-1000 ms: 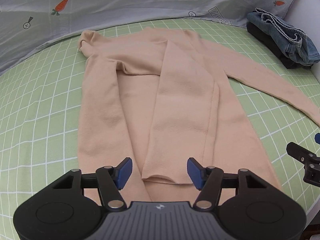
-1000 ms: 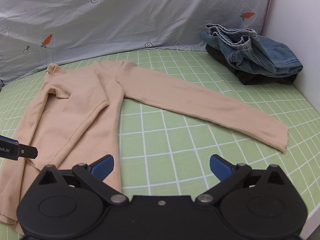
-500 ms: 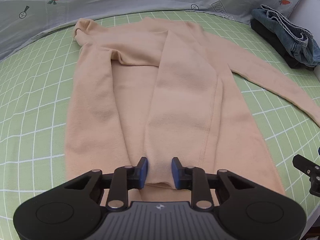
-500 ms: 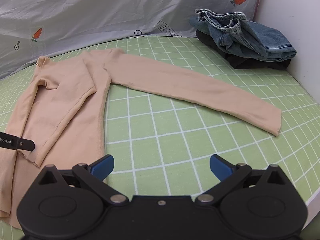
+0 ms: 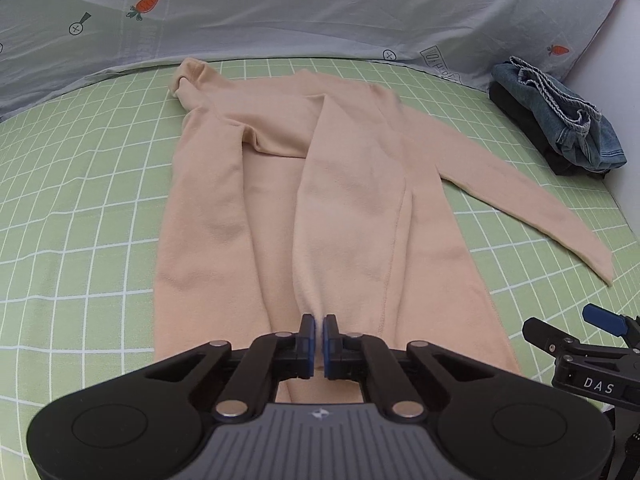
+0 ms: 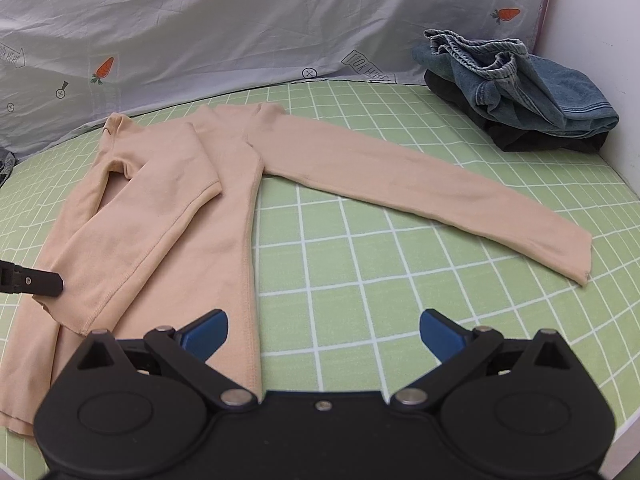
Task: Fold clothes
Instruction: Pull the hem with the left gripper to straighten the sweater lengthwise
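Gripping the cuff of the folded-in sleeve (image 5: pixel 340 216), my left claw (image 5: pixel 319 330) is clenched tight on the cloth, blue pads nearly touching with a thin pinch of fabric between them. My right claw (image 6: pixel 322 330) stands released, jaws wide, nothing between them, above the green checked bed sheet (image 6: pixel 360 280) just beside the garment's side seam.

Item under inspection: one beige long-sleeved top (image 5: pixel 280 208), lying flat on the bed, collar toward the grey carrot-print cover (image 5: pixel 320 8) at the far edge, hem toward me. One sleeve is already laid lengthwise down the body; the other sleeve (image 6: pixel 420 196) is stretched outward across the sheet, its cuff well apart from the body.

Handling, in my judgement: a thin, soft knit, light and entirely limp. It will sag from any single hold and drag on the sheet rather than slide cleanly. The surface looks matte, not slippery; a small pinch should hold. Best holds are hems, cuffs and seam lines, where the fabric is doubled and stitched. The outstretched sleeve is best taken at its cuff.

Appearance: uniform beige, no print, no visible stains. Minor wrinkling near the collar and shoulder.

Also noted: folded denim jeans (image 6: pixel 520 76) on a dark garment (image 6: pixel 540 138), near the wall, well apart from the top.
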